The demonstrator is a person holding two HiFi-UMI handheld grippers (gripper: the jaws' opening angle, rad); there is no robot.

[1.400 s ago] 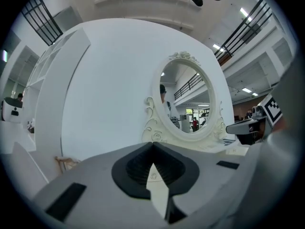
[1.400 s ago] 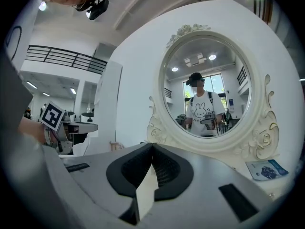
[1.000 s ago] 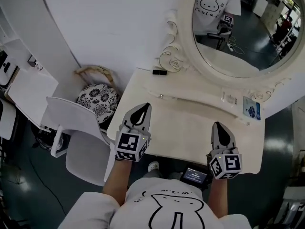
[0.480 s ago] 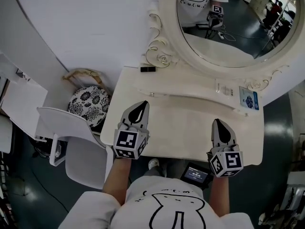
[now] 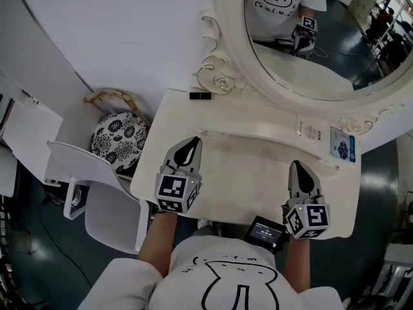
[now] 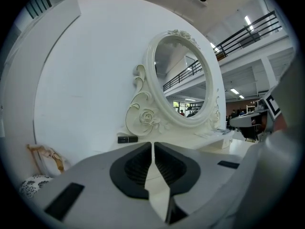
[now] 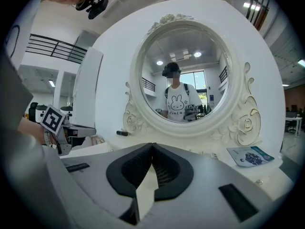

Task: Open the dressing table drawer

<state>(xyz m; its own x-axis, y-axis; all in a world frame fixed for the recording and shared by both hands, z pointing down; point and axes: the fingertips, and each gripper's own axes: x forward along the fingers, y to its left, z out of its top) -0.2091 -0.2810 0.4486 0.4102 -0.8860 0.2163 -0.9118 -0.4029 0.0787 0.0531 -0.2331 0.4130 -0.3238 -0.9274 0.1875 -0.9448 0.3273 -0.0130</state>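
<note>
Left gripper [image 5: 190,143] and right gripper [image 5: 298,167] have sunk toward the near edge of the dressing table [image 5: 251,163], presumably to reach its drawer hidden underneath, the left's empty jaws parting slightly, the right's pressed together.

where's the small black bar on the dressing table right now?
Head view: the small black bar-shaped object lies at the back left corner of the cream dressing table top, just left of the oval mirror's carved cream scroll.

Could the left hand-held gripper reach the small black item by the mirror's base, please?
Probably yes. The left hand-held gripper, its jaws opening with nothing between them, is over the dressing table top, and only bare surface lies between it and the black item.
</note>
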